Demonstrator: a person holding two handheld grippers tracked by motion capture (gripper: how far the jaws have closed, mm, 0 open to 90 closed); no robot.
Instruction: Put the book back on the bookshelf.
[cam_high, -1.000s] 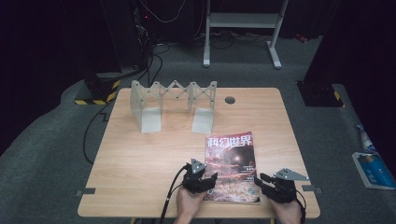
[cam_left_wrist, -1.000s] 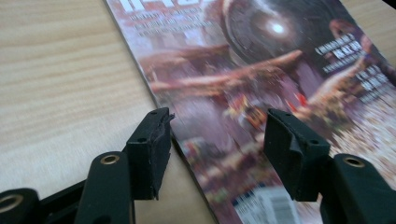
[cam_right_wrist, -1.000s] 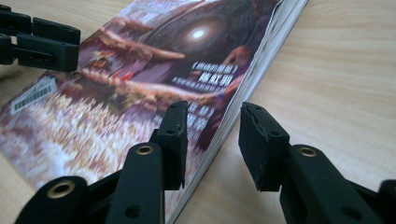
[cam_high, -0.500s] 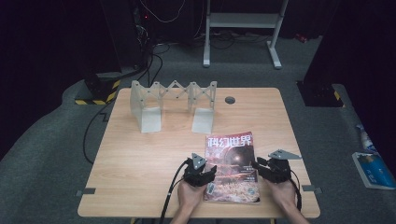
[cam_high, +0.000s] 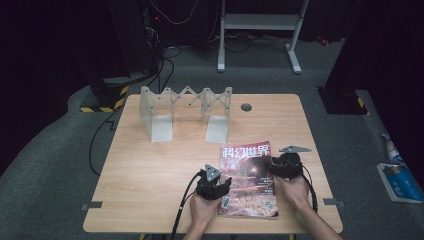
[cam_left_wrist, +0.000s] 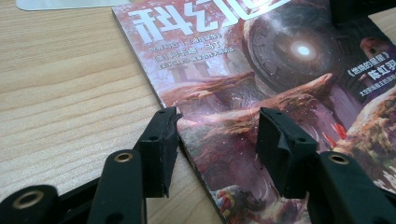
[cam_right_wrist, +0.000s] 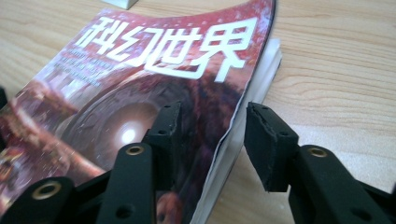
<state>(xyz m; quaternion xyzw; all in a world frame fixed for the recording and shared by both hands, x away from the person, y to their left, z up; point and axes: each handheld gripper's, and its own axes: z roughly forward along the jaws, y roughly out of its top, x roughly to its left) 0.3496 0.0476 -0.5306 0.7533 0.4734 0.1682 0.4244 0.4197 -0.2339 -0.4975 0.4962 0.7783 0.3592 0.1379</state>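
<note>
Magazine (cam_high: 248, 180) lies flat on the near right part of the table (cam_high: 150, 170), with a gripper at each long edge. The right gripper (cam_high: 280, 166) has come forward along the right edge since half a second ago, when it sat nearer the person; the left gripper (cam_high: 216, 186) has scarcely moved at the left edge. That advance suggests the two are settling into place to lift the magazine or open its cover.

In the left gripper view, the left fingers (cam_left_wrist: 161, 149) stand parted, one on the wood just beside the spine edge, the other over the cover, grasping nothing. In the right gripper view, the right fingers (cam_right_wrist: 268, 144) are likewise released, straddling the page edge (cam_right_wrist: 243, 135), where the cover bows up slightly off the stack of pages.

The cover carries large white Chinese characters, 科幻世界, above a reddish scene with a glowing ring-shaped structure. Smaller white print sits under the title and at the cover's right side, too fine to read with certainty.

A grey folding rack (cam_high: 185, 112) stands well apart at the far side of the table.
</note>
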